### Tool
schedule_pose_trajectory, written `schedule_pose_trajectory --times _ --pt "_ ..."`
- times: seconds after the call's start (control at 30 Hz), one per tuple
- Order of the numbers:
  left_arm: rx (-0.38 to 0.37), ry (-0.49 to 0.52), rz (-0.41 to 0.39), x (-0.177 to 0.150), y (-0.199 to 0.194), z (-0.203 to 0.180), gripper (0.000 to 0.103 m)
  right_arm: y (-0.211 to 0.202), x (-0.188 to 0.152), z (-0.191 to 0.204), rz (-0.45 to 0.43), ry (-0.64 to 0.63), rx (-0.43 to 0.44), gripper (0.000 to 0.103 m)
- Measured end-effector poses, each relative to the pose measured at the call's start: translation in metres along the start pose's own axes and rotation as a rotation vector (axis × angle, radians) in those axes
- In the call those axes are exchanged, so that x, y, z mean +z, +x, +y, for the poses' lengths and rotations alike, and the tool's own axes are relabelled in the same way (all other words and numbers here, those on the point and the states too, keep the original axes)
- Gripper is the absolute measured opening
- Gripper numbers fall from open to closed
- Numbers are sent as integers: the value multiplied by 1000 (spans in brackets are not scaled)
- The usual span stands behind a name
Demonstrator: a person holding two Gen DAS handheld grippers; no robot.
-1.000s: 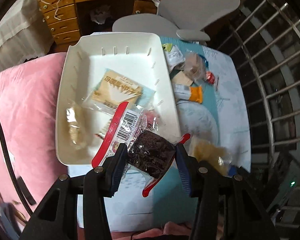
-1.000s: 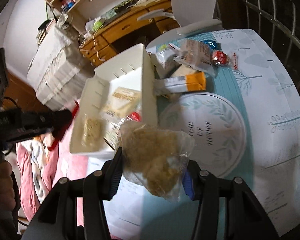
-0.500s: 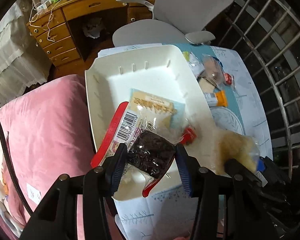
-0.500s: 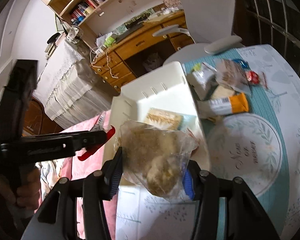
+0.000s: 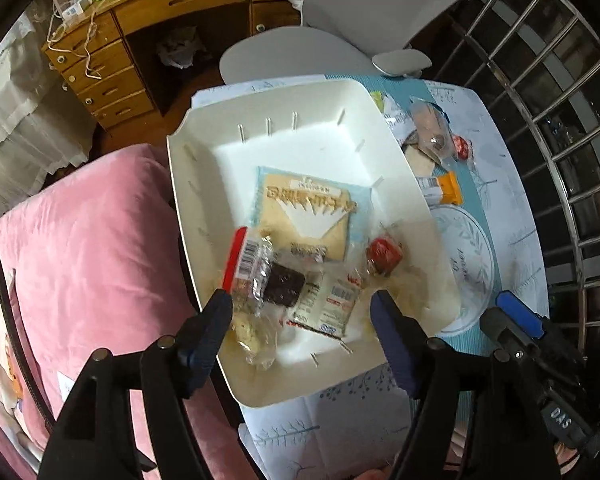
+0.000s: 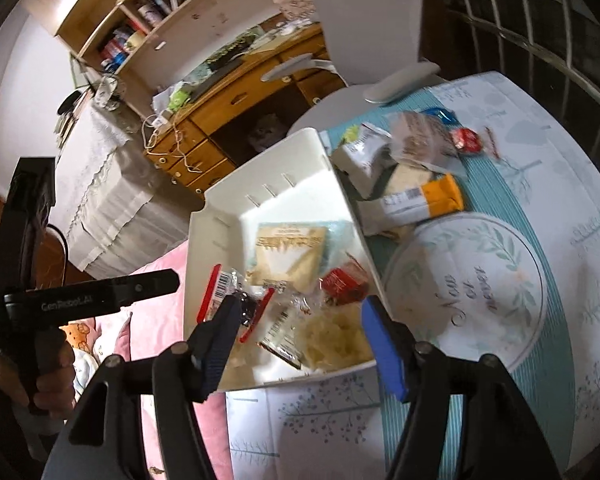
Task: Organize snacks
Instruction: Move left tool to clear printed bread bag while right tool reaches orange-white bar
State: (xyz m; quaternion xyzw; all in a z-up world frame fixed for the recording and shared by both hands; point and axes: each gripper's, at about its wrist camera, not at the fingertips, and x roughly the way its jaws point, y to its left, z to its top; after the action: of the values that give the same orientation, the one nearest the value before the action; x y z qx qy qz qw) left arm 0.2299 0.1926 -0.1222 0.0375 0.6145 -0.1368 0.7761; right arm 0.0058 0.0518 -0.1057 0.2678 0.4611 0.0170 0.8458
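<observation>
A white bin (image 5: 204,208) (image 6: 300,152) sits at the table's left edge and holds several snack packets. My left gripper (image 5: 302,312) is open over the bin's near end; the dark brownie packet with the red barcode strip (image 5: 268,276) lies loose in the bin below it. My right gripper (image 6: 296,324) is open over the same end; the clear bag of pale crumbly snack (image 6: 332,340) lies in the bin beneath it. A beige cracker packet (image 5: 306,212) (image 6: 288,250) and a small red packet (image 5: 384,254) also lie in the bin.
Loose snacks lie on the teal table runner (image 6: 556,320) beside the bin: an orange-ended bar (image 6: 424,200), a clear-wrapped bun (image 6: 420,136), a small red sweet (image 6: 466,140). A pink cushion (image 5: 84,256) lies left of the table. A grey chair (image 5: 340,36) and a wooden desk (image 5: 140,28) stand behind.
Both grippers have opened. The brownie packet and the crumbly snack bag have dropped from them into the bin.
</observation>
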Motion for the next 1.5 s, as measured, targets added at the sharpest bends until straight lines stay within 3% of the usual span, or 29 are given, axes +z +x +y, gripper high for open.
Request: schedule_pose_trajectory --times 0.23,0.5,0.87,0.97,1.2,1.5 --pt "-35 15 38 -3 -4 -4 72 -6 -5 -20 59 99 20 63" --pt "-60 40 22 12 -12 -13 77 -12 5 -42 93 200 12 63" --pt "-59 97 1 74 -13 -56 81 11 31 -66 96 253 16 63" --pt "-59 127 -4 97 -9 -74 84 23 39 -75 89 274 35 69" --pt "-89 151 28 141 22 -118 85 56 52 -105 102 326 47 69" --pt "-163 126 19 191 87 -157 88 92 64 -141 27 326 144 72"
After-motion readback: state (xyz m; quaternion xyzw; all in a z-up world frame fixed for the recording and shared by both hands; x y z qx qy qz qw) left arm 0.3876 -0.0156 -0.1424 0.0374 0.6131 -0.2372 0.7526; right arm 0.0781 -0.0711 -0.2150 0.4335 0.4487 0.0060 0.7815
